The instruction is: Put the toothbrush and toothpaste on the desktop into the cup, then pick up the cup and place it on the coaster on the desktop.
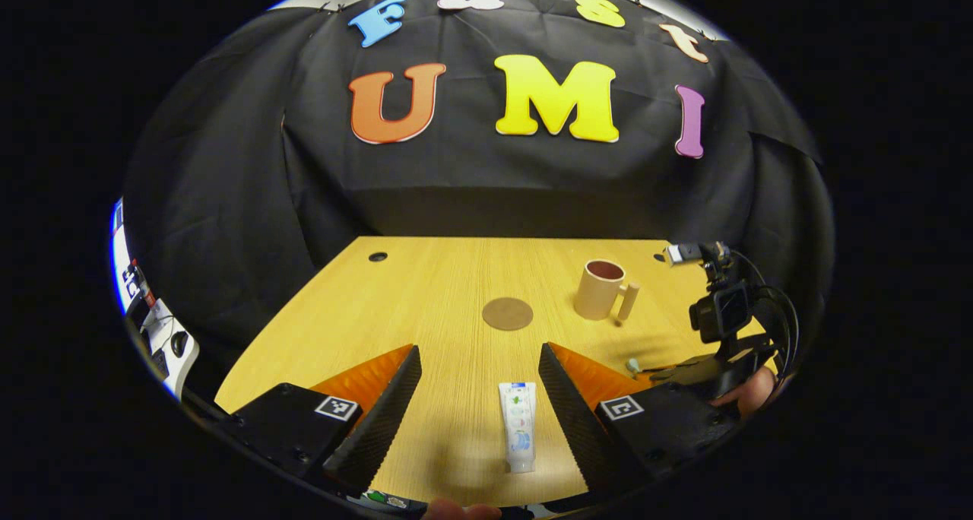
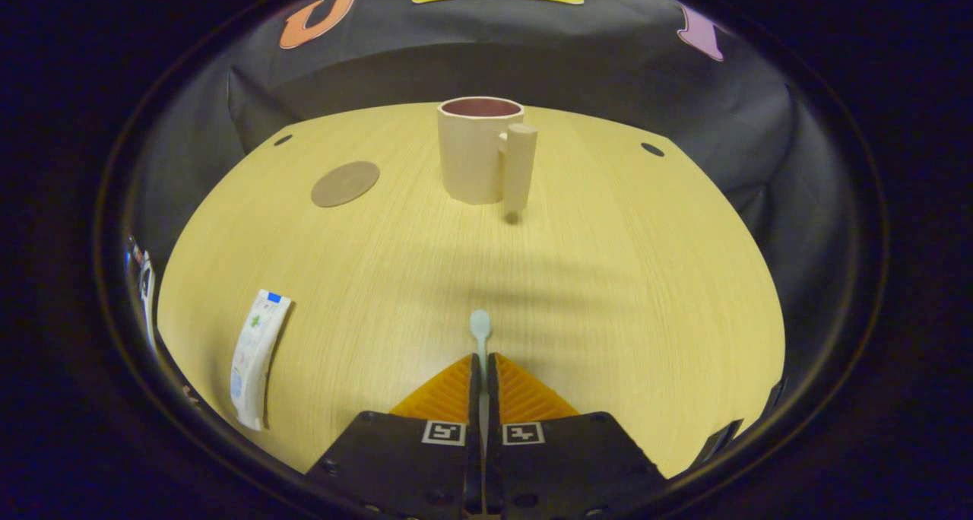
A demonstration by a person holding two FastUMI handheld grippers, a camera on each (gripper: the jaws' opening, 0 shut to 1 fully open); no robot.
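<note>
Right gripper is hanging low over the wooden table, its two fingers pinching the thin toothbrush — the small rounded head is sticking out just past the tips. Straight ahead of it, well apart, the smooth round cup is standing upright with its thick handle facing the gripper. Ahead and to its left, the flat round coaster is lying.

Left gripper is hovering with its ridged fingers spread wide — the soft toothpaste tube is lying flat between them, touching neither one.
</note>
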